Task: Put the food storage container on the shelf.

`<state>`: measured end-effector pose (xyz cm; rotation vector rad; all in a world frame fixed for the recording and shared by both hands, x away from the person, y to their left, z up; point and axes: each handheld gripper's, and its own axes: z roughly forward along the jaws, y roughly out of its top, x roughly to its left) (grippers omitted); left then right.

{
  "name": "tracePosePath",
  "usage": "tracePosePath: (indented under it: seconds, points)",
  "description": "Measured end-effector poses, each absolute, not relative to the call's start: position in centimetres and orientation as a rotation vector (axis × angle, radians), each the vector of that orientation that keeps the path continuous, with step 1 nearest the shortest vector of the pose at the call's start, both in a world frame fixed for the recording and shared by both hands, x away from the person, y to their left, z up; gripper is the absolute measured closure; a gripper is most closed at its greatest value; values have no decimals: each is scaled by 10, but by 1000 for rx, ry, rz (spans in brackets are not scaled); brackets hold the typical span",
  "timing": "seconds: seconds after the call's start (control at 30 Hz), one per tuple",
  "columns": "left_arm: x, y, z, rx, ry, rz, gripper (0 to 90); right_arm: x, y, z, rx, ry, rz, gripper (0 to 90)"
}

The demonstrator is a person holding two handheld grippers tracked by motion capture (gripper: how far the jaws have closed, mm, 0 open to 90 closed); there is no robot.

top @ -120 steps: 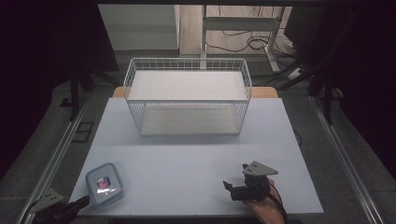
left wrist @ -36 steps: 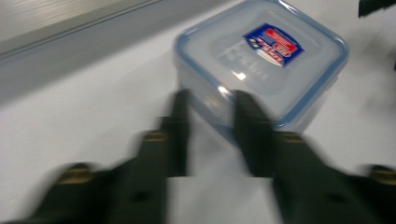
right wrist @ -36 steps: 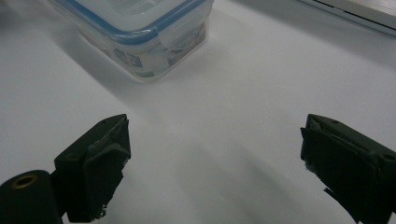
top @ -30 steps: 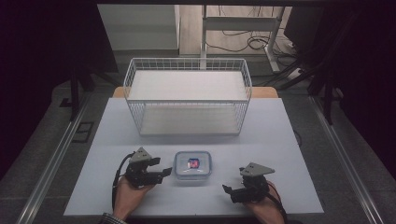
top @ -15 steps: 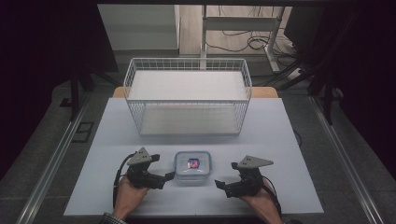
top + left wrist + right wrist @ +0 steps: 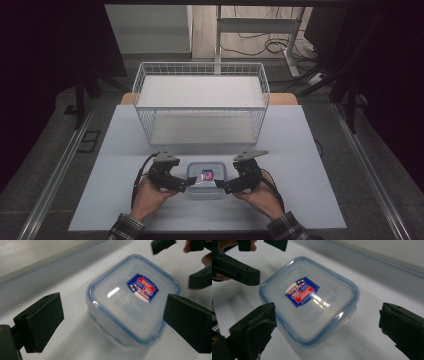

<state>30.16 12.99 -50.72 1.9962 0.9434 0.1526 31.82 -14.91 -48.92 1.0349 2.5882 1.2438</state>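
There, the clear square plastic box with a blue-rimmed lid [image 6: 205, 179] sat between the left claw [image 6: 186, 184] and right claw [image 6: 220, 185]; both had just been opening, now released, pads clear of it.

One clear plastic container [image 6: 205, 180] with a blue-rimmed lid lies between the two grippers, and one red-and-blue label [image 6: 207, 175] sits on that lid. There are two grippers, the left gripper [image 6: 186, 183] and the right gripper [image 6: 220, 184], each with two black jaws. Beyond both grippers stands one white wire basket [image 6: 200, 104]. One white table [image 6: 310, 170] bears it all.
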Motion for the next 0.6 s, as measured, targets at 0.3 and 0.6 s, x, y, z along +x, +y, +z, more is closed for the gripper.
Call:
tracePosePath:
  seconds: [0.3,0.6]
  points:
    - [302,122,-526,2012,903,-34,107,330,-144,-508,1106,2761,1266,156]
    - [285,142,-519,1944,924,-34,388,313,-155,-504,1044,2781,1262,369]
